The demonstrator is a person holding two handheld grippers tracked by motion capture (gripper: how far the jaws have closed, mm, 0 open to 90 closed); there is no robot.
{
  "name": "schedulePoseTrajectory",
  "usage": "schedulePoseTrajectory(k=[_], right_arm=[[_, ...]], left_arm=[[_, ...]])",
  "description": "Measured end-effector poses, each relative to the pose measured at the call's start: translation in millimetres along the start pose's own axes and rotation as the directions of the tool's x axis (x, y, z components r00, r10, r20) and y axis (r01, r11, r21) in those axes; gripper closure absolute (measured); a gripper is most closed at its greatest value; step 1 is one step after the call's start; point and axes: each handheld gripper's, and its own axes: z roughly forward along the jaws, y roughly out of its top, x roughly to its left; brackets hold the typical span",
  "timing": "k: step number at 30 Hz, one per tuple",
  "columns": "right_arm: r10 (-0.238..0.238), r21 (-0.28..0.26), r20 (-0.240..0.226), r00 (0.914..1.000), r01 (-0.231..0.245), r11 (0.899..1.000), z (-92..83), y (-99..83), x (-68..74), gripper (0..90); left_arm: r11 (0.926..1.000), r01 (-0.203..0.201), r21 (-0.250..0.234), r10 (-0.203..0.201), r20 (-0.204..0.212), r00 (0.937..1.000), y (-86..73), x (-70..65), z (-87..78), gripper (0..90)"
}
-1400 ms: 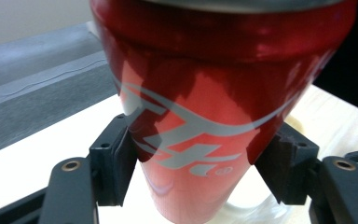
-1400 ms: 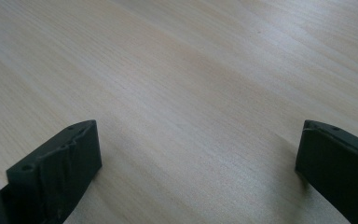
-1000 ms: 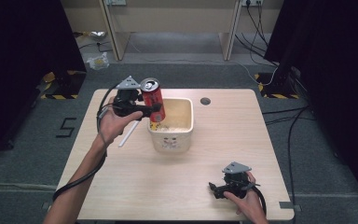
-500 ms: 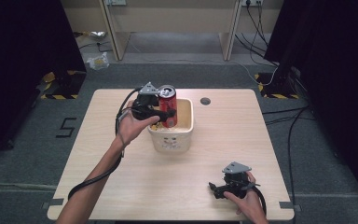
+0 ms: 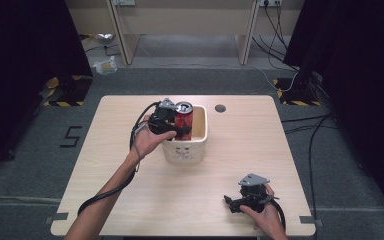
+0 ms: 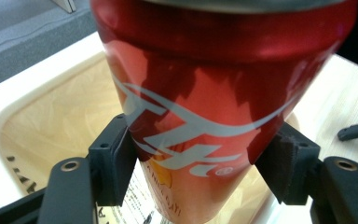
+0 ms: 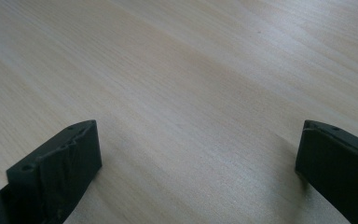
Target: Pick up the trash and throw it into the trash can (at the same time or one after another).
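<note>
The left gripper (image 5: 181, 128) clamped a red soda can (image 5: 183, 120) upright inside the cream tub (image 5: 200, 142); the can's base was hidden by the tub wall. The right gripper (image 5: 235, 204) rested near the table's (image 5: 290, 150) front edge, jaws wide apart, empty.

A pale wooden tabletop (image 5: 260, 150) takes up the middle of the frame, with a small dark round hole (image 5: 220, 108) near its far edge, right of centre. Grey carpet floor (image 5: 30, 170) lies around it. At the upper left a crumpled plastic bag (image 5: 104, 65) lies on the floor, and yellow-black hazard tape (image 5: 65, 103) marks a dark stand's base. Black cables (image 5: 310, 135) trail over the floor at the right. A tape mark shaped like a five (image 5: 70, 136) sits at the left.
</note>
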Motion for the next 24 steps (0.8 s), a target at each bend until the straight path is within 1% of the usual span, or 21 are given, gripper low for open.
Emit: schedulePoseTrajectory(k=[4, 7, 11, 13, 18, 20, 24], right_arm=[[0.0, 0.004, 0.0, 1.0, 0.0, 1.0, -0.3, 0.1, 0.0, 0.3], [0.002, 0.003, -0.001, 1.0, -0.002, 1.0, -0.2, 0.1, 0.1, 0.3], [0.0, 0.002, -0.001, 1.0, 0.0, 1.0, -0.1, 0.0, 0.0, 0.3], [0.002, 0.003, -0.001, 1.0, -0.002, 1.0, -0.2, 0.1, 0.1, 0.3], [0.001, 0.002, -0.002, 1.0, -0.001, 1.0, -0.1, 0.0, 0.0, 0.3], [0.003, 0.003, -0.001, 1.0, -0.003, 1.0, -0.2, 0.0, 0.1, 0.3], [0.003, 0.003, -0.003, 1.0, -0.003, 1.0, -0.1, 0.1, 0.1, 0.3]], left_arm=[[0.9998, -0.002, 0.019, 0.002, 0.002, 1.0, -4.4, 0.5, 3.1, 33.7], [0.9994, 0.004, 0.035, -0.005, 0.009, 0.9999, -9.2, 1.2, 4.8, 33.6], [0.9995, 0.007, 0.03, -0.007, 0.007, 0.9999, -10.4, 1.7, 2.9, 33.4], [0.9996, 0.001, 0.03, -0.002, 0.004, 1.0, -10.4, 1.6, 1.9, 33.2], [0.9997, 0.011, 0.021, -0.011, 0.004, 0.9999, -11.2, 1.5, -1.0, 31.4], [0.9998, 0.004, 0.02, -0.004, -0.001, 1.0, -11.2, 1.6, -2.5, 31.4], [0.9999, 0.009, 0.013, -0.009, -0.001, 1.0, -10.6, 2.6, -5.2, 28.7]])
